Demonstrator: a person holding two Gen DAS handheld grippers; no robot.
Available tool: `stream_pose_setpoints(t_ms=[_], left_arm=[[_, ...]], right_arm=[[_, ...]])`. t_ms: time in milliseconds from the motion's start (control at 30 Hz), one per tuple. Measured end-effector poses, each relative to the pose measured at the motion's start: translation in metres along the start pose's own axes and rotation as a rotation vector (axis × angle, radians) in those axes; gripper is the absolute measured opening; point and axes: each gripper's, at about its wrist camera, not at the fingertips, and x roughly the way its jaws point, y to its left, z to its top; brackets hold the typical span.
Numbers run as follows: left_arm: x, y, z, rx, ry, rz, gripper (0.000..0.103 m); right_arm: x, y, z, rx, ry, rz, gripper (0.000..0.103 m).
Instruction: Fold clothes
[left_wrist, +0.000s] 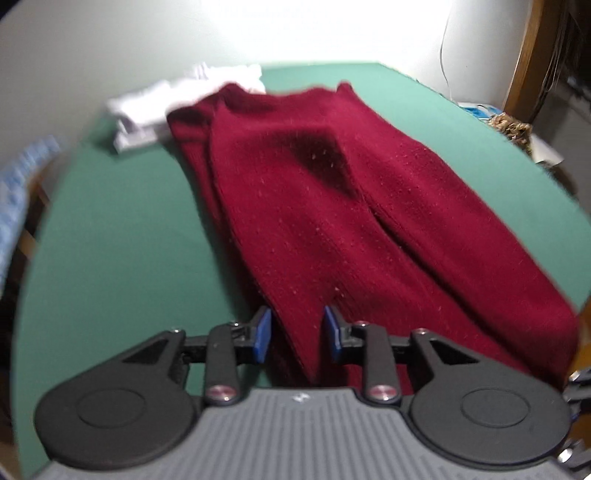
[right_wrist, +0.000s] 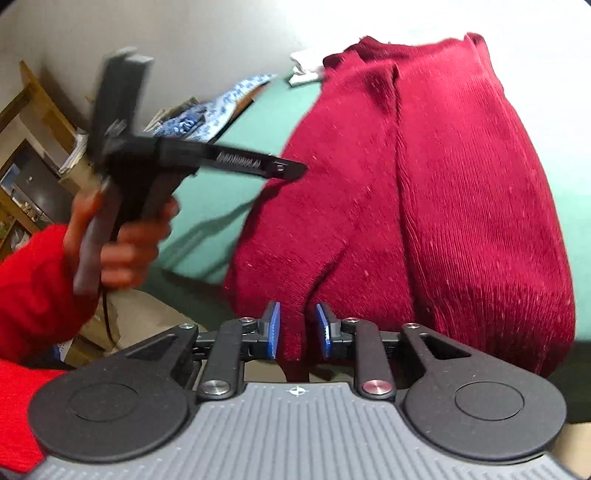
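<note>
We see a red sweater (left_wrist: 332, 206) lying on a green table (left_wrist: 122, 236). It runs long, from the near edge of the table away to the far side, where some white clothes (left_wrist: 162, 103) sit just beside its far end. The sweater looks already folded in along its length, with the sides laid over the middle.

Our left gripper (left_wrist: 297, 334) is at the near end of the sweater. Its blue pads (left_wrist: 263, 334) stand apart, and a bit of red cloth sits between them, but the pads do not press on it. So the left one is let go, not holding.

Our right gripper (right_wrist: 297, 332) is at the near end too. A small fold of the sweater (right_wrist: 424, 192) pokes up between its blue pads (right_wrist: 272, 330). There is a gap on each side of the cloth, so this one is let go as well.

In the right view we also see the person's hand (right_wrist: 122, 236) and red sleeve (right_wrist: 33, 280) holding the other gripper (right_wrist: 295, 170) over the left edge of the sweater.

Both grippers are at the same near end, so neither is much nearer. We think the next move is to pinch this near end and carry it away from us, over to the far end, to fold the sweater in half.
</note>
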Motion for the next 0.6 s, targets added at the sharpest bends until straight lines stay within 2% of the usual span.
stream_pose_setpoints(t_ms=[100,167,200,300,333,433,500,533,567,600], left_arm=[[-0.004,0.001,-0.005,-0.011,0.006,0.017,0.044],[-0.006,0.009,-0.006,-0.04,0.014,0.019,0.063],[-0.005,0.012,-0.007,-0.061,0.02,0.012,0.065],[-0.006,0.021,-0.005,-0.103,0.039,-0.013,0.066],[-0.008,0.023,-0.003,-0.104,0.04,-0.023,0.062],[-0.018,0.023,0.001,-0.089,0.008,-0.034,0.061],[-0.025,0.024,0.004,-0.097,-0.027,-0.045,0.061],[-0.027,0.024,0.005,-0.094,-0.047,-0.051,0.065],[-0.029,0.022,0.007,-0.076,-0.072,-0.054,0.073],[-0.029,0.019,0.007,-0.047,-0.101,-0.047,0.077]], right_arm=[[-0.003,-0.005,0.002,0.039,-0.027,0.008,0.024],[-0.006,-0.009,0.004,0.063,-0.064,0.002,0.024],[-0.007,-0.011,0.006,0.078,-0.082,-0.008,0.024],[-0.007,-0.018,0.011,0.125,-0.086,-0.056,0.025],[-0.006,-0.019,0.015,0.136,-0.096,-0.071,0.025],[-0.012,-0.019,0.027,0.155,-0.166,-0.106,0.025],[-0.016,-0.014,0.037,0.159,-0.225,-0.172,0.025],[-0.018,-0.009,0.043,0.144,-0.267,-0.243,0.025],[-0.024,-0.001,0.045,0.112,-0.336,-0.313,0.026],[-0.03,0.007,0.048,0.079,-0.405,-0.38,0.033]])
